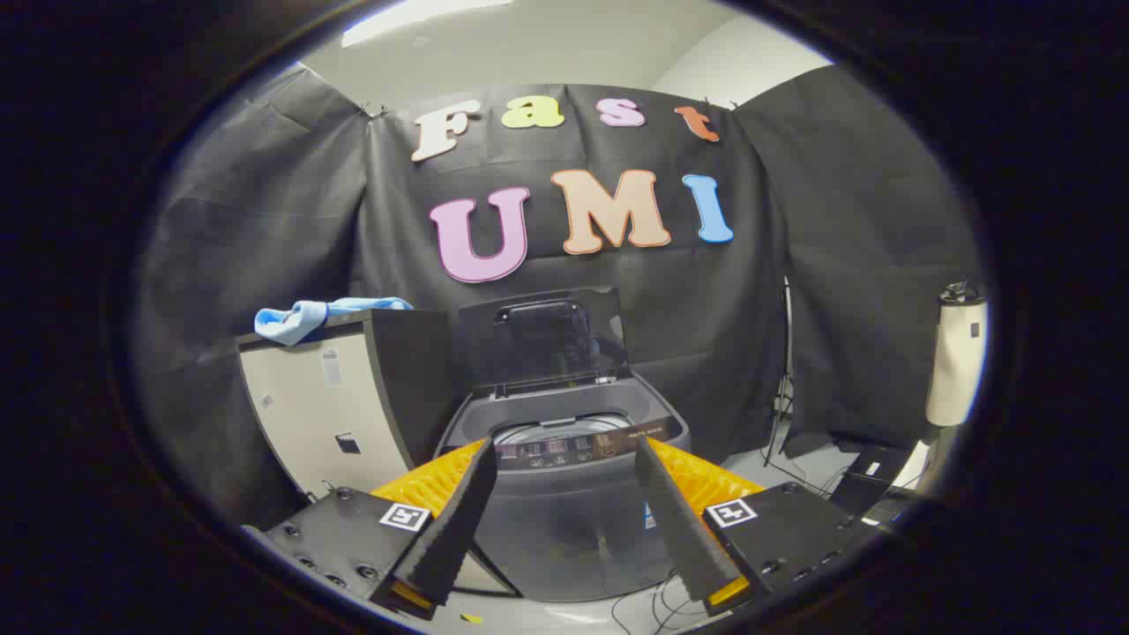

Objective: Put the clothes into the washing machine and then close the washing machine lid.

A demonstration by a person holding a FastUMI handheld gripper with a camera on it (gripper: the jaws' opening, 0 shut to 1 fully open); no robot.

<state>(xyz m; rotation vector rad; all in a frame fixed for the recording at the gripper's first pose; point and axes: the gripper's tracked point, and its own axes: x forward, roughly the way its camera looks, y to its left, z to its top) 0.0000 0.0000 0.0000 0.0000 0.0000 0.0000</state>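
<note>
My claw (564, 459) is spread wide with nothing between its fingers, held level and aimed straight ahead, which I judge is the ready posture for a first reach. Just beyond the fingertips sits the washing machine (564, 494), its control panel framed in the gap between them. Its lid (542, 339) stands propped upright at the back, so the drum is open to receive a load. To the left of the machine stands a pale cabinet (340, 397), and the clothes (309, 317), a light blue bundle, lie draped on its top, well apart from my claw. I would swing left and up to fetch them first.
</note>
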